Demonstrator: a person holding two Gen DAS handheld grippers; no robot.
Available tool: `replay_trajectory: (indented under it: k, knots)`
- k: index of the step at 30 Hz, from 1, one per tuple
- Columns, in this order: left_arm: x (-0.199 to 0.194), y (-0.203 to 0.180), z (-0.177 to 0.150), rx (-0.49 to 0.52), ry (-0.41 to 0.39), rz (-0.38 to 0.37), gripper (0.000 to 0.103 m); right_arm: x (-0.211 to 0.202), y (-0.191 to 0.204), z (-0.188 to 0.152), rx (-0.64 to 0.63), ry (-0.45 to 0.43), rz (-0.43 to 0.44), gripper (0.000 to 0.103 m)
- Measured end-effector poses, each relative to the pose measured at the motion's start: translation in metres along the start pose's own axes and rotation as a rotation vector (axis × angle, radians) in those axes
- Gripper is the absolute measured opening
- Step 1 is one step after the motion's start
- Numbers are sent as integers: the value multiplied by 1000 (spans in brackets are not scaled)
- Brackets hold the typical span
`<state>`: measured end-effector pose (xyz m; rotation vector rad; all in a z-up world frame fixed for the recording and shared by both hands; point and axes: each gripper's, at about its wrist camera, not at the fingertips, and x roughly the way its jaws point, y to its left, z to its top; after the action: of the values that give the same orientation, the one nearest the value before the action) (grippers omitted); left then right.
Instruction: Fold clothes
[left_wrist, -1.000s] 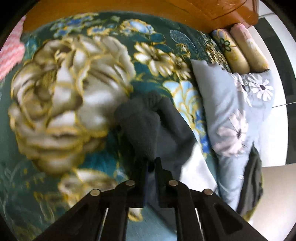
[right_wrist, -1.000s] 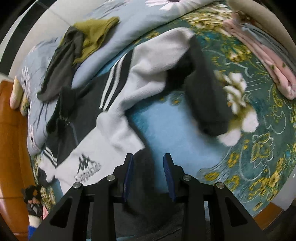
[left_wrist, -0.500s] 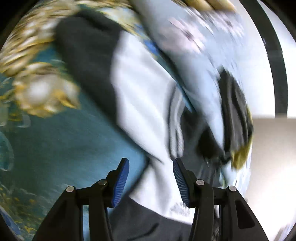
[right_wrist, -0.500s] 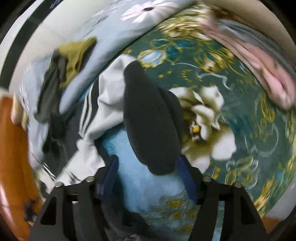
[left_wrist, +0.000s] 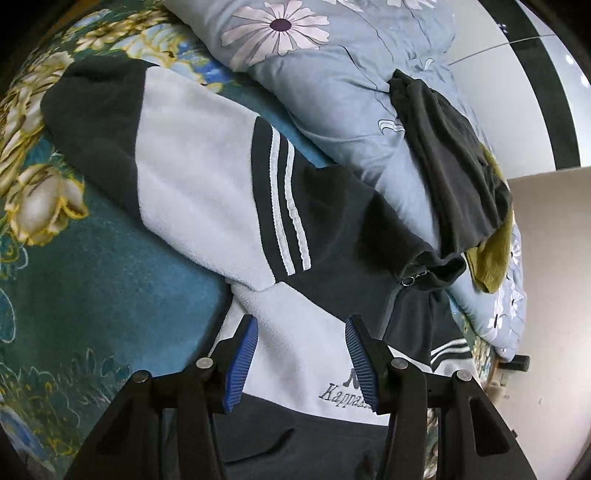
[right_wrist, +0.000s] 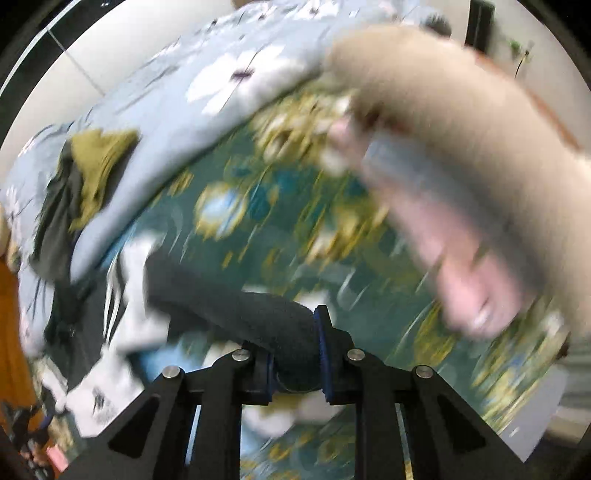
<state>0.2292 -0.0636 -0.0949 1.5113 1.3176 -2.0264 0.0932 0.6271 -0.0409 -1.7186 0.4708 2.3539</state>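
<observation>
A black and white fleece jacket (left_wrist: 207, 177) with striped sleeves and a Kappa logo lies on a teal floral blanket (left_wrist: 92, 277). Its sleeve with a dark cuff (left_wrist: 88, 125) stretches to the upper left. My left gripper (left_wrist: 301, 350) is open, its blue pads just over the white chest part. In the blurred right wrist view my right gripper (right_wrist: 295, 365) is shut on the dark sleeve cuff (right_wrist: 258, 317) of the jacket, which trails off to the left.
A light blue flowered quilt (left_wrist: 332, 92) lies beyond the jacket, with a dark grey garment (left_wrist: 454, 177) and an olive one (left_wrist: 495, 258) piled on it. A blurred pink and beige bundle (right_wrist: 461, 184) fills the upper right of the right wrist view.
My left gripper let go of the dark cuff, opened and swung to the jacket's chest. My right gripper moved to the dark cuff and closed on it.
</observation>
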Motion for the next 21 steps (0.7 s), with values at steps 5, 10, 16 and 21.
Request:
replay_trajectory:
  k: [5,10,16,21]
  knots:
    - [-1,-6,1,13,-11,19,54,37,-19,36,43,63,-57,19]
    - [12,-19,2,24,9,-3,55,57,-5,29,3,79,-94,24]
    - [51,-55,12,87,54,-61,55,14,2,17,-36,-35,-111,51]
    - [108,-94,30,78,146,-168,55,-40,13,-21,-29,-150,-69,58]
